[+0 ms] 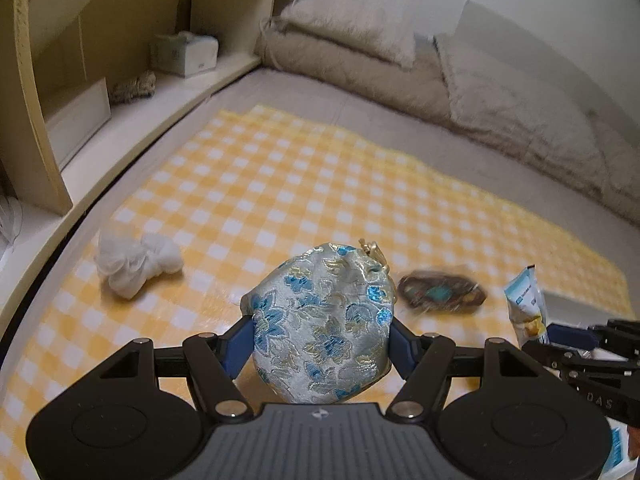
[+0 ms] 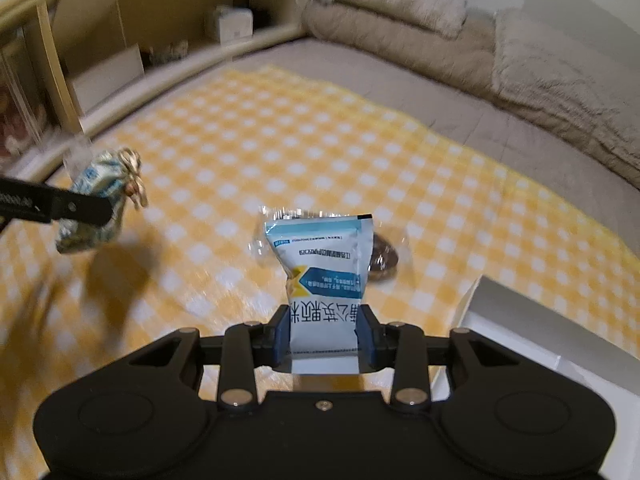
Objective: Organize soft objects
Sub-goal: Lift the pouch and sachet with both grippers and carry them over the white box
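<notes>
The left tongs point(image 1: 322, 338) are gripping a pale brocade drawstring pouch with blue flowers point(image 1: 324, 320) across its middle, above the yellow-and-white checked cloth point(image 1: 280, 184) on the bed. The right tongs point(image 2: 323, 336) are pinching a white-and-blue printed paper sachet point(image 2: 322, 280) at its lower end. Both look light and yielding; the pouch is bulging around the pads, the sachet is creasing. The cloth ahead is lying mostly open, with a wrapped dark oval item point(image 1: 442, 290) and a crumpled white cloth point(image 1: 136, 264) nearby; a white box edge point(image 2: 520, 312) is sitting close on the right.
</notes>
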`<state>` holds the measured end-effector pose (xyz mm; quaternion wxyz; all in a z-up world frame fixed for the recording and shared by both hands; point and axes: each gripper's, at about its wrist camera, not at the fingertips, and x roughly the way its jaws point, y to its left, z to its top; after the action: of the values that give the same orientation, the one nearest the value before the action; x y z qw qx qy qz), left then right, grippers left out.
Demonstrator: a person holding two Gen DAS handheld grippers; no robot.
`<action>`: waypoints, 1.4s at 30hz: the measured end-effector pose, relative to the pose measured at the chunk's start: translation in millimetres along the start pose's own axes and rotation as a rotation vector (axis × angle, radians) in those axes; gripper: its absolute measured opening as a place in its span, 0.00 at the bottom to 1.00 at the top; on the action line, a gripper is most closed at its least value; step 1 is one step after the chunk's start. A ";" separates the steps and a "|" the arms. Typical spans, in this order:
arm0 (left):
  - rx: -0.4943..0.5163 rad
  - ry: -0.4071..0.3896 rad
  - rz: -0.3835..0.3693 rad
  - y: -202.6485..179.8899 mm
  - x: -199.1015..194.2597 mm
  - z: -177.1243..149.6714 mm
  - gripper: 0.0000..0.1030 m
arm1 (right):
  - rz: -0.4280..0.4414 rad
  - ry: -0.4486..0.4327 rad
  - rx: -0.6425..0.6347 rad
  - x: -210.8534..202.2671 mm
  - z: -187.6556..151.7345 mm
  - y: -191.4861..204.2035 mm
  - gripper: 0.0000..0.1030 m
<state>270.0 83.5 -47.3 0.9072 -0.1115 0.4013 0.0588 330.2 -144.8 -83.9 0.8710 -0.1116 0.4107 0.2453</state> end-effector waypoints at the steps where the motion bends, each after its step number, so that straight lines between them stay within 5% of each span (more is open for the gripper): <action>1: -0.006 -0.016 -0.007 -1.9 -3.9 1.1 0.67 | 0.003 -0.015 0.009 -6.1 0.5 -0.3 0.35; 13: 0.006 -0.113 -0.094 -49.8 -26.7 5.1 0.67 | -0.014 -0.153 0.109 -77.8 -6.2 -24.7 0.35; 42: 0.229 0.008 -0.444 -272.5 -0.6 -57.4 0.67 | -0.284 -0.131 0.339 -163.4 -114.9 -180.3 0.35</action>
<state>281.9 -194.7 -42.1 0.9030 -0.0937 0.3747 -0.1879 259.2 -399.2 -32.5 0.9279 -0.0043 0.3687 0.0545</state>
